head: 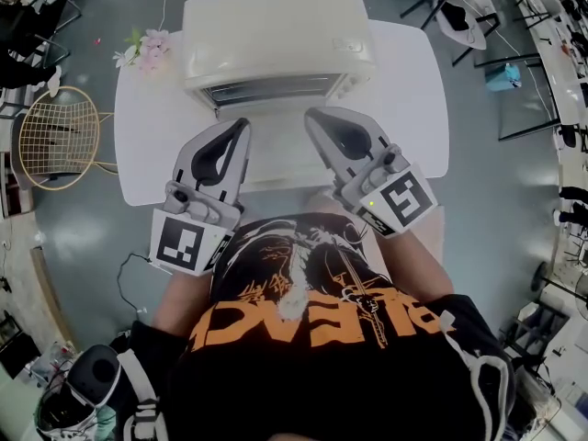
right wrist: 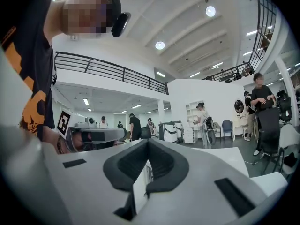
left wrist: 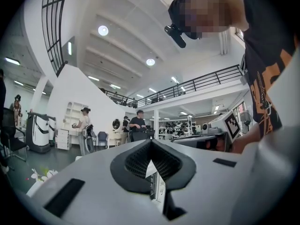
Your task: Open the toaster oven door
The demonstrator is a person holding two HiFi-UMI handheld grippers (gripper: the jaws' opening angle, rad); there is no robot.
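Note:
A cream toaster oven [head: 276,35] stands at the back of a white table [head: 413,99]. Its door [head: 276,150] hangs down flat toward me, and the wire rack [head: 271,90] inside shows. My left gripper [head: 243,125] is over the door's left edge and my right gripper [head: 310,115] over its right edge, both with tips pointing at the oven mouth. Both are shut and hold nothing. In the left gripper view the left gripper [left wrist: 151,142] tilts upward, with a sliver of the oven showing through the pad gap. The right gripper [right wrist: 148,141] does the same in its own view.
Pink flowers [head: 147,49] lie at the table's back left corner. A round gold wire chair [head: 57,136] stands left of the table, and dark chairs [head: 450,7] stand at the back right. Several people [left wrist: 138,125] stand far off across the hall.

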